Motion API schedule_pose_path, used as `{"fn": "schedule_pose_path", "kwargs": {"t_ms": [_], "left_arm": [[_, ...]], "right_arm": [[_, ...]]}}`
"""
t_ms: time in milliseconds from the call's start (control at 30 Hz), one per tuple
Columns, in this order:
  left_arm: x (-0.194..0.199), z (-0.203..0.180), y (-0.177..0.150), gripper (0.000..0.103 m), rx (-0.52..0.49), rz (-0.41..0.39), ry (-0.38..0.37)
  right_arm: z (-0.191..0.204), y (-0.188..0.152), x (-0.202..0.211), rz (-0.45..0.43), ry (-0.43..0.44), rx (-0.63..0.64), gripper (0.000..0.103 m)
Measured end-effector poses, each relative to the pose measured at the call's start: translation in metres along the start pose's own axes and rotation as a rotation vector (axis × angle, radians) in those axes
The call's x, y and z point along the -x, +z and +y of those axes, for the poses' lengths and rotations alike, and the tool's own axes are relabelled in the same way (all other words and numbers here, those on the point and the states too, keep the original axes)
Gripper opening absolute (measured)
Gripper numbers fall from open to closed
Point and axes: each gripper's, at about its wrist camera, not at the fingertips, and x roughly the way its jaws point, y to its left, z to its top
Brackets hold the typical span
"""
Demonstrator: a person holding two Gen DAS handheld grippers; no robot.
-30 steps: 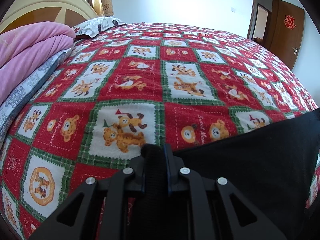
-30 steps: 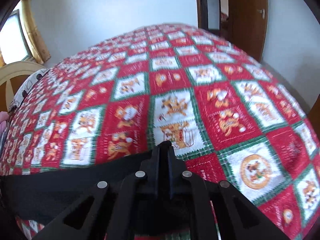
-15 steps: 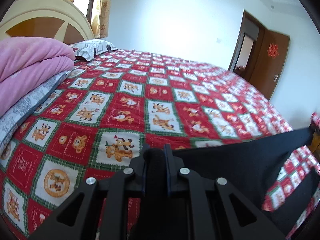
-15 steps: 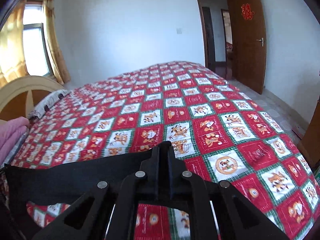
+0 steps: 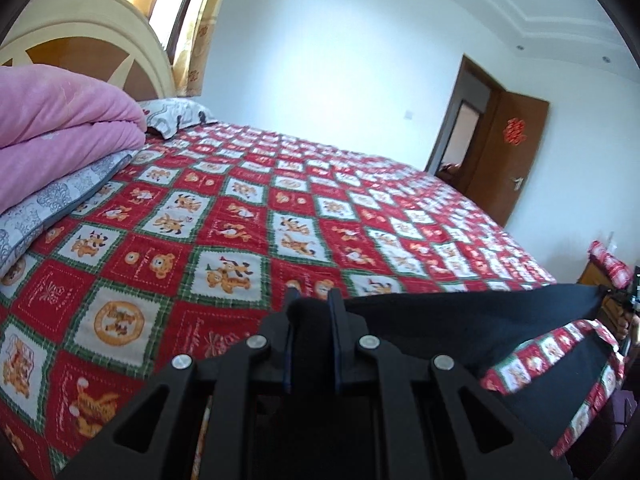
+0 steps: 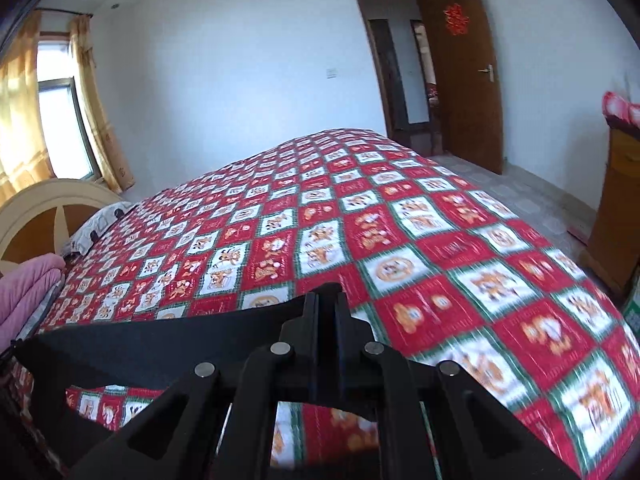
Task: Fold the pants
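Note:
The black pants (image 5: 472, 320) hang stretched between my two grippers, lifted above the near edge of the bed. My left gripper (image 5: 311, 300) is shut on one end of the top edge, with black cloth bunched between its fingers. My right gripper (image 6: 327, 300) is shut on the other end. In the right wrist view the pants (image 6: 160, 344) run as a taut black band to the left. The bedspread shows through a gap below the band.
The bed carries a red, white and green patterned bedspread (image 5: 280, 208). A folded pink quilt (image 5: 60, 128) and a pillow (image 5: 176, 114) lie by the headboard (image 5: 80, 44). A brown door (image 6: 464, 64) stands open at the far right, with a wooden cabinet (image 6: 616, 208) nearby.
Both grippers have risen and tilted up, lifting the pants off the bedspread. The cloth now hangs as a taut band with the bed visible beneath it.

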Motion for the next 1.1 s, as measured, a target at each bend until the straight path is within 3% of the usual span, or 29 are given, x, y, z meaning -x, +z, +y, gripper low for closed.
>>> {"fn": "schedule_pose_path", "kwargs": {"t_ms": [267,533,700,767,967,1033,1067,1100], "left_arm": [[0.035,0.0,-0.036,0.015,-0.009,-0.018,-0.062],[0.041,0.007,-0.081,0.015,-0.037,0.046,-0.06],[0.046,0.014,-0.096,0.024,-0.05,0.068,-0.027],[0.052,0.016,-0.098,0.038,-0.065,0.059,0.009],[0.075,0.033,-0.098,0.055,-0.051,0.026,0.068],[0.084,0.036,-0.099,0.055,-0.045,0.024,0.083],[0.087,0.036,-0.1,0.055,-0.047,0.023,0.085],[0.089,0.036,-0.101,0.055,-0.053,0.022,0.087]], "right_arm": [[-0.024,-0.038,0.036,-0.007,-0.008,-0.055,0.007],[-0.051,-0.074,0.062,0.006,-0.053,-0.123,0.007],[-0.071,-0.091,0.073,0.048,-0.083,-0.16,0.007],[-0.07,-0.096,0.081,0.058,-0.082,-0.152,0.007],[-0.024,-0.096,0.097,0.087,-0.019,-0.074,0.007],[0.009,-0.096,0.098,0.097,-0.011,0.001,0.008],[0.028,-0.098,0.098,0.102,-0.003,0.051,0.012],[0.052,-0.1,0.097,0.11,0.007,0.116,0.029]]}}
